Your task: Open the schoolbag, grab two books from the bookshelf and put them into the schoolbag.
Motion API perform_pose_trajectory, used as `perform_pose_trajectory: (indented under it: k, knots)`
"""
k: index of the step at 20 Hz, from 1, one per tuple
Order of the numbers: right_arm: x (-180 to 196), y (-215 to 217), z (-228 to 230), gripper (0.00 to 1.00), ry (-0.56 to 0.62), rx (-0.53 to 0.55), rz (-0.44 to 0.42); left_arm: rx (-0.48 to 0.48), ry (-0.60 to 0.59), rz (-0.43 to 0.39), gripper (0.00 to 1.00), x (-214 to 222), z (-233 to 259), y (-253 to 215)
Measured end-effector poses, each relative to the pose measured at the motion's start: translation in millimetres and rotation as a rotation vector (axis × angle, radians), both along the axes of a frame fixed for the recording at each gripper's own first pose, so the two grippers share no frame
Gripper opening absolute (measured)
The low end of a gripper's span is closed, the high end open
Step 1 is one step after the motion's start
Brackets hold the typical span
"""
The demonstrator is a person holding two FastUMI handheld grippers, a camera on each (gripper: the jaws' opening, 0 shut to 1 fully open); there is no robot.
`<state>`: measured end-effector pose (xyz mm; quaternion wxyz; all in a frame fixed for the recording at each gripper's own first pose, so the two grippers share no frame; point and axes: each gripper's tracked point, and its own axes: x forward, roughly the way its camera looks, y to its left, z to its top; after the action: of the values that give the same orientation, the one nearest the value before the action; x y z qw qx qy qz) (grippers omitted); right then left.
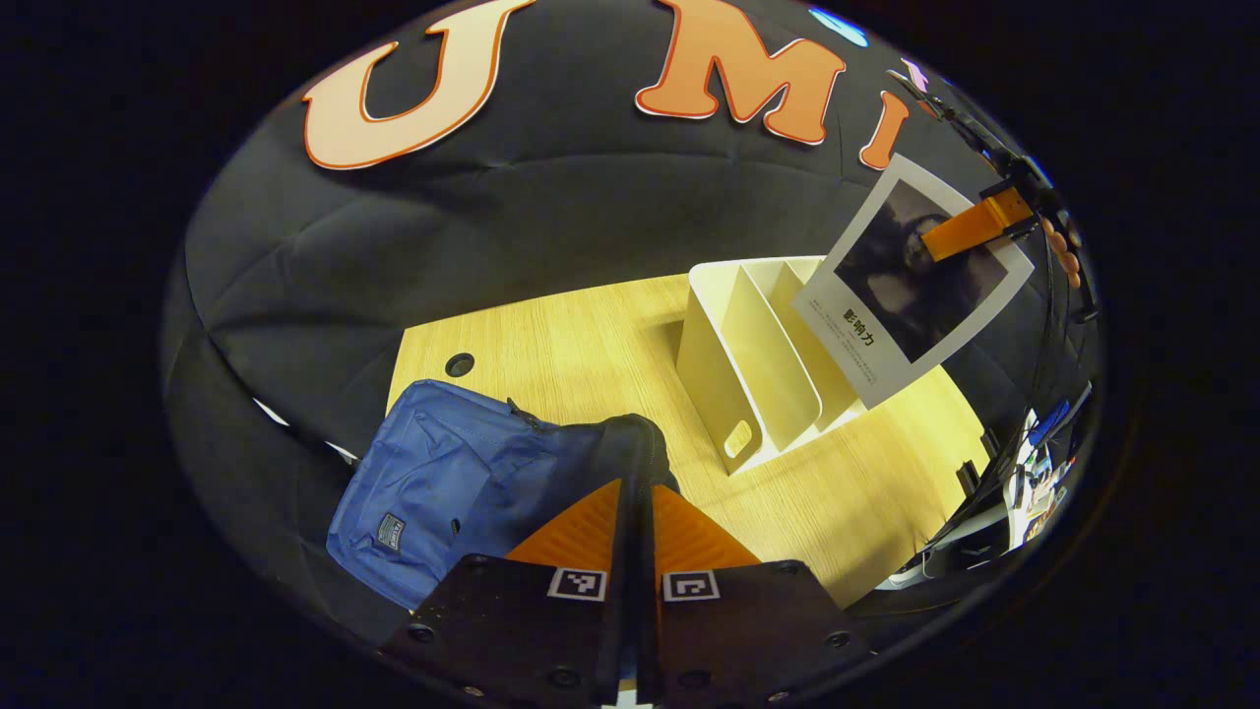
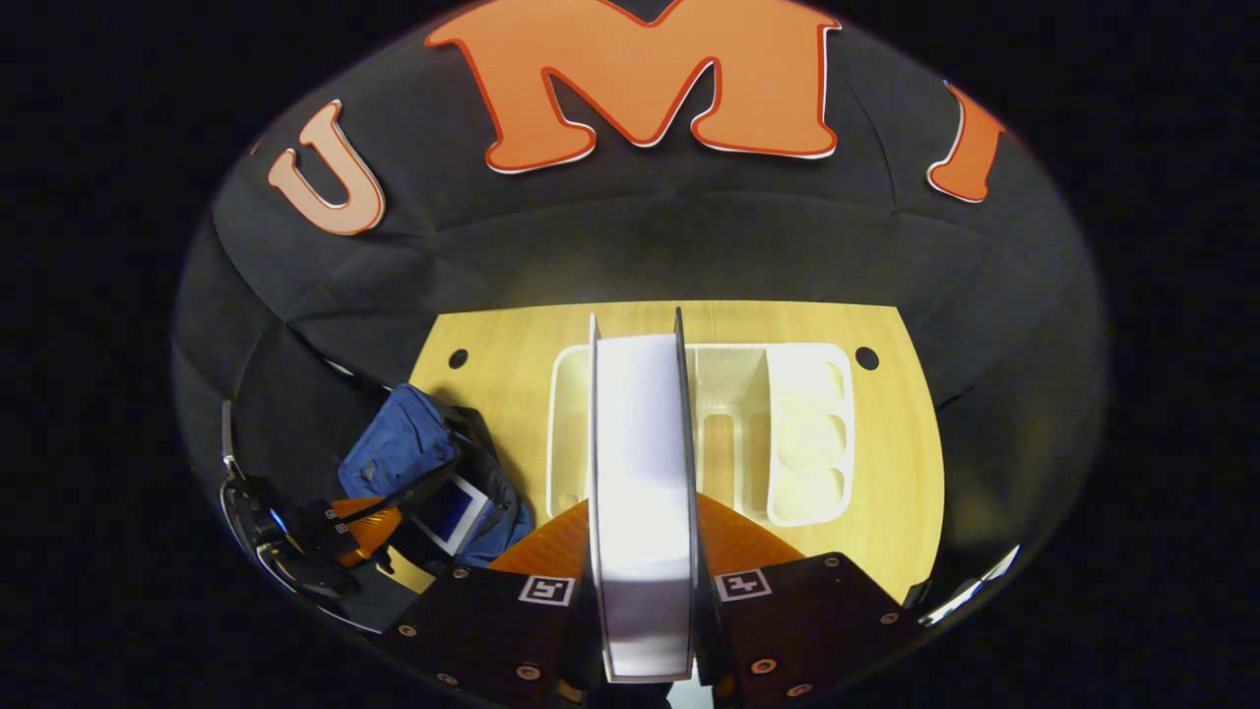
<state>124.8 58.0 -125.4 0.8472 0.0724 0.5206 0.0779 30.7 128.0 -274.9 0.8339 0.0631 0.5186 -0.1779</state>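
Wooden tabletop [image 2: 512, 340], pale and grained, runs back to the dark cloth wall, and everything for the task sits on it. Nearest in the right gripper view, the right gripper [image 2: 642, 591] has its fingers clamped on a book [image 2: 640, 473], one on each cover, the page edge facing the camera and the book's long axis running straight ahead along the fingers. In the left gripper view the same book [image 1: 911, 281] hangs above the white bookshelf [image 1: 748, 364], held at a corner, lifted clear of the slots. The left gripper [image 1: 635, 551] has its fingers closed on the dark rim of the blue schoolbag [image 1: 443, 473], holding the mouth; a second book [image 2: 451, 512] seems to lie inside already. From the right hand, the schoolbag [image 2: 404, 448] lies down and to the left, past the shelf's end. Carrying the book over there likely calls for a sweep leftward and a tilt spine-down toward the held opening.
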Motion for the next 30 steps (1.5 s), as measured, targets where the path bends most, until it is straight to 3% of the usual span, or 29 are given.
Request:
perform_pose_trajectory:
  k: [5,11,17,22,27,30]
  knots:
    - [-21.8,30.7,17.8,0.37,-0.029,0.148,0.001,-0.003,-0.028,0.013,0.07,6.1,7.0,6.3]
    - [-58.2,85.0,-10.3,0.37,0.059,0.377,-0.018,0.02,-0.078,0.03,0.06,19.3,23.8,27.3]
    - [-80.3,129.0,-31.8,0.37,0.114,0.53,-0.035,0.042,-0.111,0.041,0.06,26.3,40.9,47.8]
    - [-95.9,168.4,-65.9,0.37,0.194,0.666,-0.132,0.031,-0.11,0.077,0.06,28.7,50.2,65.9]
    - [-100.6,205.2,-108.0,0.36,0.189,0.674,-0.223,0.018,-0.094,0.094,0.06,28.7,53.6,80.3]
    - [-104.9,226.6,-118.5,0.37,0.17,0.677,-0.225,0.003,-0.083,0.093,0.06,29.3,54.2,80.9]
